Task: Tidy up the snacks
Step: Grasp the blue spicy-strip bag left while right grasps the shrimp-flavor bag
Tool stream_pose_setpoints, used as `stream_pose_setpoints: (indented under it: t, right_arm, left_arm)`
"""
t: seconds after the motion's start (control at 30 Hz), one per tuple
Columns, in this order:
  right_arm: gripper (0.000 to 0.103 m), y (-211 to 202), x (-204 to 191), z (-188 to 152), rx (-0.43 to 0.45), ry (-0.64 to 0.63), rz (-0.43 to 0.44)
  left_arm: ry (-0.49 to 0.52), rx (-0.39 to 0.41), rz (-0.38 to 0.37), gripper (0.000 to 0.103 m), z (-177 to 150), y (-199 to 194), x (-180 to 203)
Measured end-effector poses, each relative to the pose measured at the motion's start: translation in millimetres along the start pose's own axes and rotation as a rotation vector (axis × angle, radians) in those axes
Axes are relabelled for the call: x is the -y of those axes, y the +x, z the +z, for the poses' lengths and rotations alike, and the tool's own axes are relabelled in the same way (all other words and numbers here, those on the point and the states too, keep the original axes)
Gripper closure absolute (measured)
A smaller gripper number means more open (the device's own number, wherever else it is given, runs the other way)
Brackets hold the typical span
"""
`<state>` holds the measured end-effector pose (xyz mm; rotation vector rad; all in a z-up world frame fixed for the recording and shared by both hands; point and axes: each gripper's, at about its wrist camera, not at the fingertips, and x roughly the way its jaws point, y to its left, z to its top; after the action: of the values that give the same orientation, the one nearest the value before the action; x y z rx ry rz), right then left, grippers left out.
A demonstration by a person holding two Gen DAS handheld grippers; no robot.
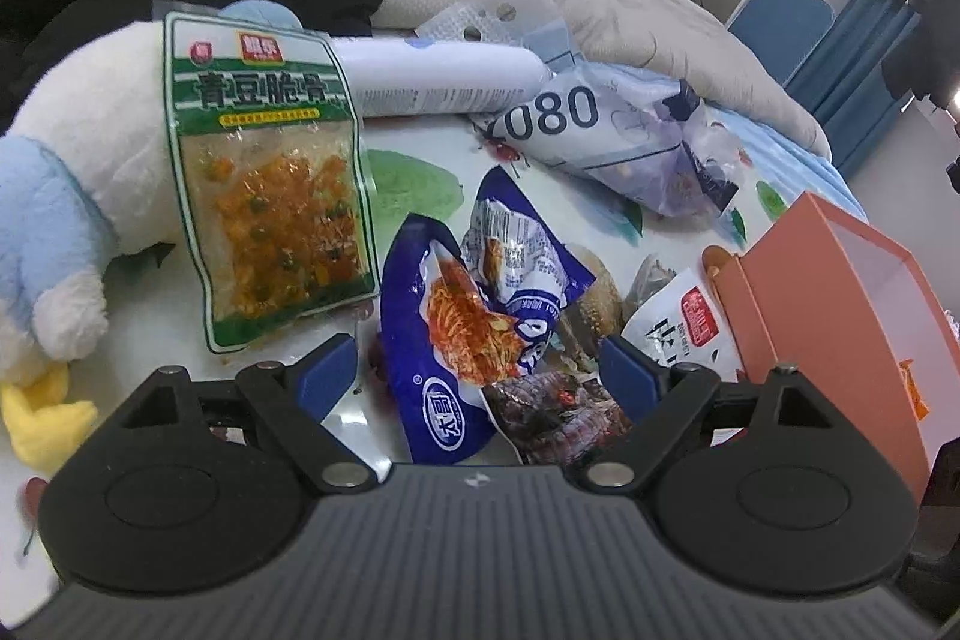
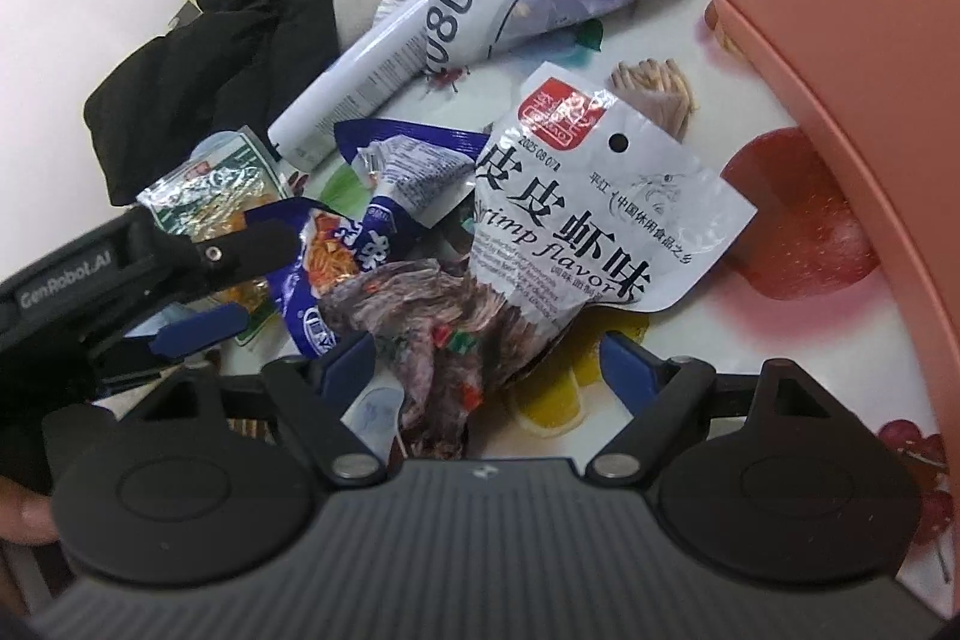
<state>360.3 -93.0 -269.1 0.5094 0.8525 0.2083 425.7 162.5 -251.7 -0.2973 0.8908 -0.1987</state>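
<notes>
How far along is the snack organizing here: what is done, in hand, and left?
Done: little that shows; the orange box looks mostly empty. In hand: nothing; the left gripper is open over the blue noodle packet, the right gripper open over the shrimp-flavor packet. Left: those two and the green pea packet.

Both grippers tilted downward, fingers apart.

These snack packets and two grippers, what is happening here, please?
A person holds two grippers over a pile of snacks. The left gripper is open above the blue noodle packet. The right gripper is open around the white shrimp-flavor packet. Nothing is gripped yet. The orange box stands open beside them.
</notes>
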Motion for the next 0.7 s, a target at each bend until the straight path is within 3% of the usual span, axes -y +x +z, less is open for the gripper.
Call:
stream_pose_setpoints:
  t: [0.17,0.4,0.7]
  right_arm:
    - [0.021,7,-2,2,0.007,-0.001,0.005]
    - [0.042,10,-1,6,0.007,-0.001,0.022]
    - [0.055,-8,2,6,0.008,-0.039,0.026]
  left_arm:
    - [-0.001,-0.012,0.000,0.013,-3,7,-1]
    - [0.001,-0.012,0.004,0.013,-3,8,-1]
    - [0.060,-0.016,0.032,0.007,1,19,16]
